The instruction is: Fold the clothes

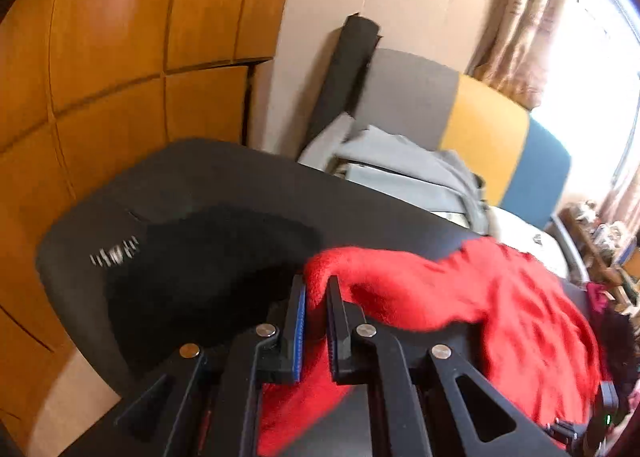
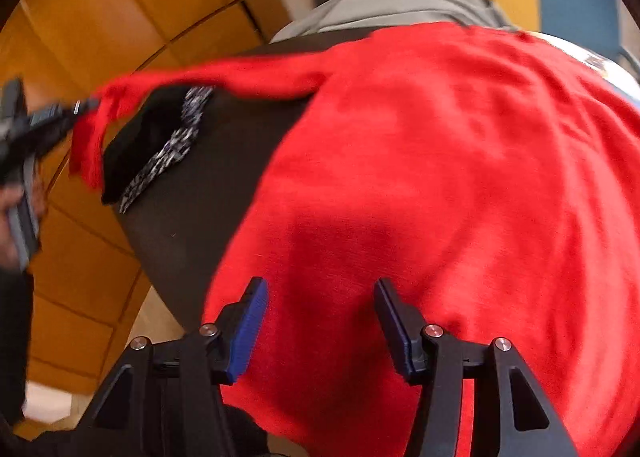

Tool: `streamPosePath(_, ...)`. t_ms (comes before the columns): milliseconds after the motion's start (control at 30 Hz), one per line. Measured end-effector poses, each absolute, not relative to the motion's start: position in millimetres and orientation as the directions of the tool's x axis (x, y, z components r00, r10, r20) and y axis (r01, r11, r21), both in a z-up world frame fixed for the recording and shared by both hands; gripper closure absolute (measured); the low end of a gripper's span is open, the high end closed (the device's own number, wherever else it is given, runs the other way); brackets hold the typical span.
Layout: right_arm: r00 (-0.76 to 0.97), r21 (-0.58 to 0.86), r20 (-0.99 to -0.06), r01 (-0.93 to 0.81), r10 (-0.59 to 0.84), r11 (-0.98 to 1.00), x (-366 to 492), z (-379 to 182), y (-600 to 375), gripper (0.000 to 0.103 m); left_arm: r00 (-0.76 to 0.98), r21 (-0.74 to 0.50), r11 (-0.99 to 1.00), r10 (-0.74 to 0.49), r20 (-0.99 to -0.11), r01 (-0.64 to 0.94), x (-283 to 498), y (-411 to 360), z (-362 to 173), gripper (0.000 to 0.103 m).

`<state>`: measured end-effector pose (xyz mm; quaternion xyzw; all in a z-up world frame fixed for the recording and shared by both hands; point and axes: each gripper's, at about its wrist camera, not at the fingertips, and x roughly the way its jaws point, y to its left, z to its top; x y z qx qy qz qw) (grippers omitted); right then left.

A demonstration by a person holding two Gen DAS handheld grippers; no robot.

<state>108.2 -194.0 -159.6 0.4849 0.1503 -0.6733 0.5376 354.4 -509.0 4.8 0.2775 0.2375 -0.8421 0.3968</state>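
Note:
A red knitted garment (image 2: 440,177) lies spread over the dark table (image 2: 188,225). One long sleeve (image 2: 240,77) is stretched out to the left. In the left wrist view my left gripper (image 1: 316,291) is shut on the end of that red sleeve (image 1: 400,289), with cloth pinched between the blue pads. The right wrist view also shows the left gripper (image 2: 86,105) at the far left, holding the sleeve tip raised. My right gripper (image 2: 320,289) stands open just over the body of the garment, and its pads do not press on the cloth.
A black garment (image 1: 200,269) with a speckled band (image 2: 168,153) lies on the table's left part. Beyond the table are grey clothes (image 1: 400,165), a grey, yellow and blue headboard (image 1: 484,137), orange wooden panels (image 1: 100,57) and a curtained window (image 1: 592,57).

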Motion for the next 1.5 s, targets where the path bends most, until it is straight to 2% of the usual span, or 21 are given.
streamPosePath(100, 0.056, 0.28, -0.831, 0.902, -0.554, -0.329, 124, -165, -217, 0.041, -0.442, -0.135, -0.502, -0.564, -0.697, 0.854, 346, -551, 1, 0.094)
streamPosePath(200, 0.103, 0.311, -0.827, 0.903, -0.553, -0.296, 131, -163, -229, 0.041, -0.353, -0.133, -0.389, -0.576, -0.737, 0.912, 357, -590, -2, 0.08)
streamPosePath(333, 0.132, 0.328, -0.825, 0.904, -0.549, -0.275, 139, -166, -249, 0.037, -0.259, -0.123, -0.252, -0.627, -0.735, 0.96, 365, -611, 6, 0.082)
streamPosePath(433, 0.136, 0.32, -0.828, 0.911, -0.544, -0.26, 146, -164, -263, 0.034, -0.292, -0.147, -0.273, -0.632, -0.718, 0.951, 365, -599, 15, 0.083)
streamPosePath(567, 0.14, 0.317, -0.822, 0.918, -0.551, -0.239, 150, -163, -263, 0.031, -0.499, -0.179, -0.547, -0.519, -0.694, 0.818, 325, -531, 11, 0.081)
streamPosePath(667, 0.154, 0.363, -0.801, 0.894, -0.579, -0.264, 140, -156, -255, 0.034, -0.604, -0.203, -0.727, -0.343, -0.72, 0.656, 272, -466, -18, 0.081)
streamPosePath(800, 0.022, 0.319, -0.781, 0.874, -0.625, -0.367, 113, -132, -212, 0.034, -0.636, -0.23, -0.855, -0.141, -0.759, 0.465, 212, -381, -64, 0.081)
streamPosePath(900, -0.112, 0.266, -0.777, 0.834, -0.619, -0.484, 85, -118, -166, 0.034, -0.616, -0.211, -0.899, -0.079, -0.783, 0.384, 184, -333, -90, 0.081)
streamPosePath(1133, -0.234, 0.252, -0.821, 0.67, -0.521, -0.698, 35, -144, -75, 0.034, -0.508, -0.1, -0.9, -0.145, -0.849, 0.424, 198, -303, -132, 0.079)
streamPosePath(1333, -0.248, 0.266, -0.8, 0.67, -0.546, -0.693, 45, -162, -52, 0.033, -0.472, -0.087, -0.876, -0.17, -0.865, 0.474, 228, -309, -134, 0.079)
streamPosePath(1500, -0.213, 0.324, -0.786, 0.658, -0.581, -0.68, 40, -161, -48, 0.034, -0.43, -0.04, -0.862, -0.211, -0.878, 0.505, 222, -312, -127, 0.08)
